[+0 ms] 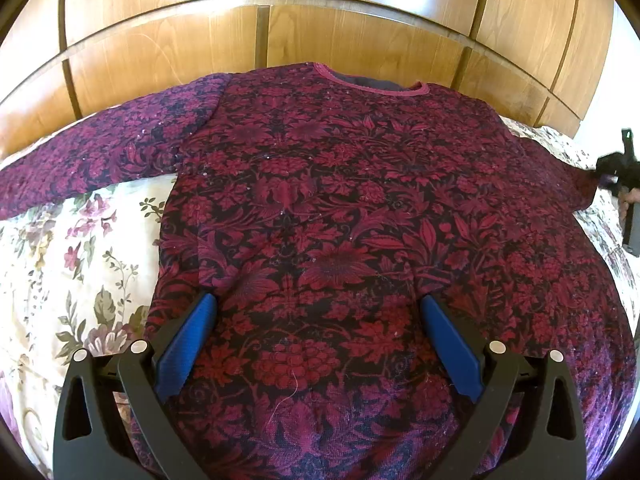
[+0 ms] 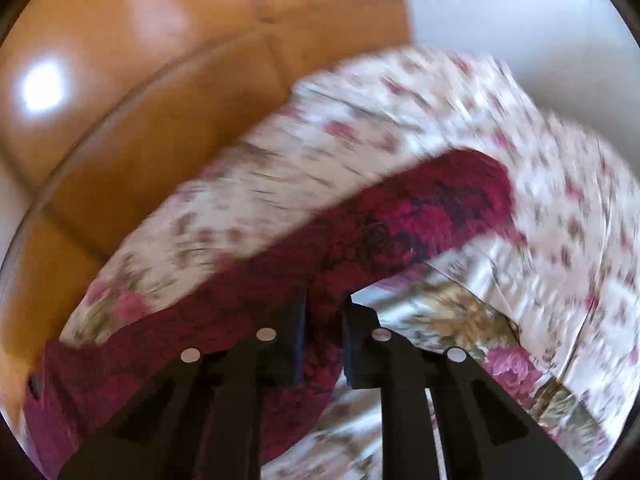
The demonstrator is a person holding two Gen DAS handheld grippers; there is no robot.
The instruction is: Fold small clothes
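Note:
A dark red floral sweater lies flat, front up, on a floral bedspread, neckline toward the wooden headboard. Its left sleeve stretches out to the left. My left gripper is open, its blue fingers spread over the sweater's lower body, holding nothing. My right gripper is shut on the sweater's right sleeve and holds it above the bedspread; this view is motion-blurred. The right gripper also shows at the far right edge of the left wrist view, at the sleeve end.
A wooden panelled headboard runs behind the bed; it also shows in the right wrist view. A pale wall is at the upper right. Bare floral bedspread lies left of the sweater.

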